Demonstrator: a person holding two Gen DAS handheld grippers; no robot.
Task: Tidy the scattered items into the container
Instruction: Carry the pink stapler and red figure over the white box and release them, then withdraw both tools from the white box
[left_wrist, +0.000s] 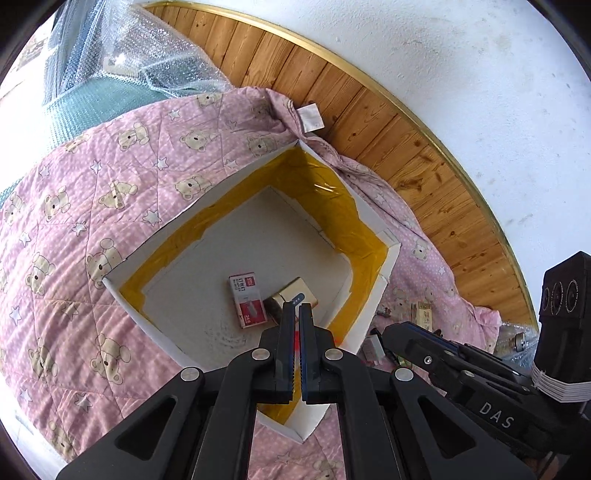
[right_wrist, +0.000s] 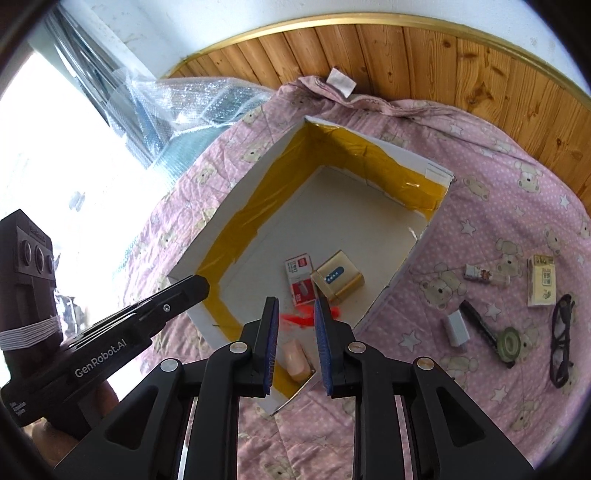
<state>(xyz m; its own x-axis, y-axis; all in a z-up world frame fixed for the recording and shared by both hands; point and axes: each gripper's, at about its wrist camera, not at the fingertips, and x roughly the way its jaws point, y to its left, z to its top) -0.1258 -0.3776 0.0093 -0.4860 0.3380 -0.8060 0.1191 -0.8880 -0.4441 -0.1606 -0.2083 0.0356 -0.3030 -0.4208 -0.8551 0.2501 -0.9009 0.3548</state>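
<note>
A white box lined with yellow tape lies open on a pink bear-print quilt. Inside it are a red-and-white staple box, a gold box, an orange-red item and a pink item. My left gripper hovers over the box's near side, shut with nothing between its fingers. My right gripper hangs open and empty above the box's near corner. To the right of the box, the quilt holds a small tube, a yellow-white packet, black glasses, a tape roll, a black pen and a small white box.
The quilt covers a raised surface against a wood-panelled wall. Bubble wrap is heaped at the far left, near a bright window. A white fabric tag sticks up at the quilt's far edge.
</note>
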